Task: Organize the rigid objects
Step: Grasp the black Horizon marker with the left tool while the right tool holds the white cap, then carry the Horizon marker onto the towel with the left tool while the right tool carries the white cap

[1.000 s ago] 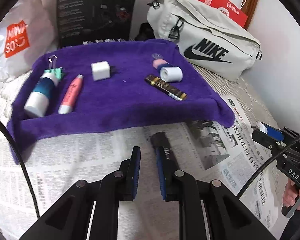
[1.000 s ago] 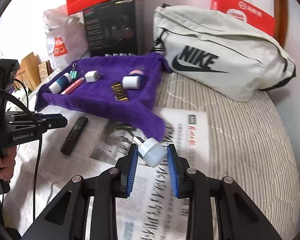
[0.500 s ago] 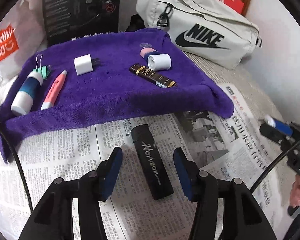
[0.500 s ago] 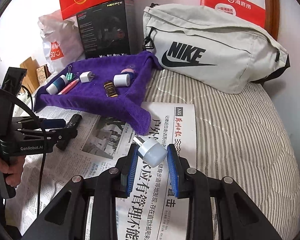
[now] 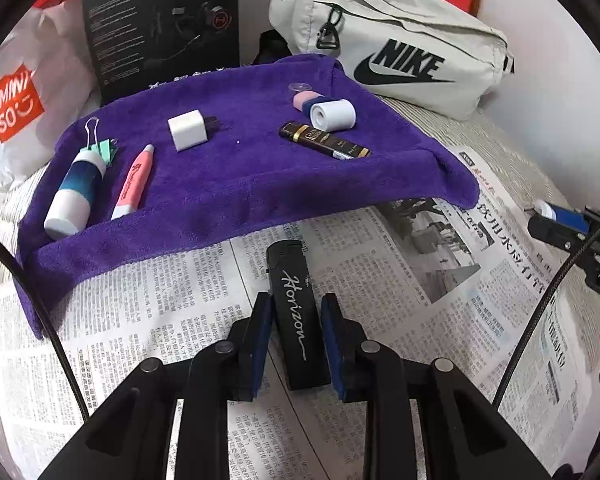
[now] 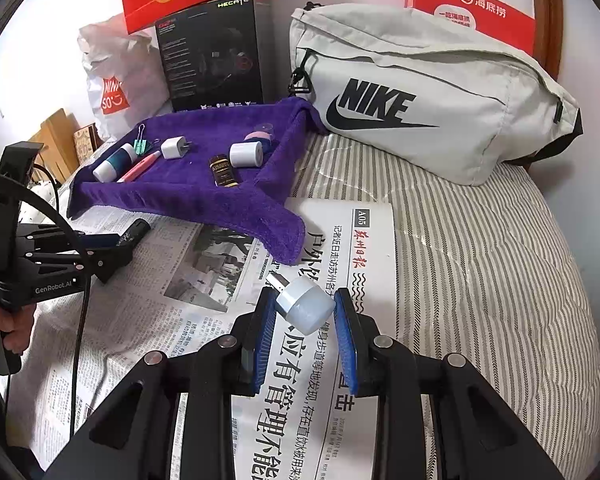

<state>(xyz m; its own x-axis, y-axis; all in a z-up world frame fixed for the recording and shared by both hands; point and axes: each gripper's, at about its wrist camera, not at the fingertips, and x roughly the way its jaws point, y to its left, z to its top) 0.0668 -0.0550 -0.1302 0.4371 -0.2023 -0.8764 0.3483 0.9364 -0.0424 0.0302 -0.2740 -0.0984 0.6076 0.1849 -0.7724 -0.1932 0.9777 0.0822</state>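
Newspaper (image 5: pixel 380 280), Nike bag (image 5: pixel 400 40), black "Horizon" lighter (image 5: pixel 296 312)

Both wrist views face the purple towel (image 5: pixel 236 184) closely.

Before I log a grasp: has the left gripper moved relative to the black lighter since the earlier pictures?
Yes. The left gripper advanced toward the purple towel, and now brackets the black lighter on the newspaper.
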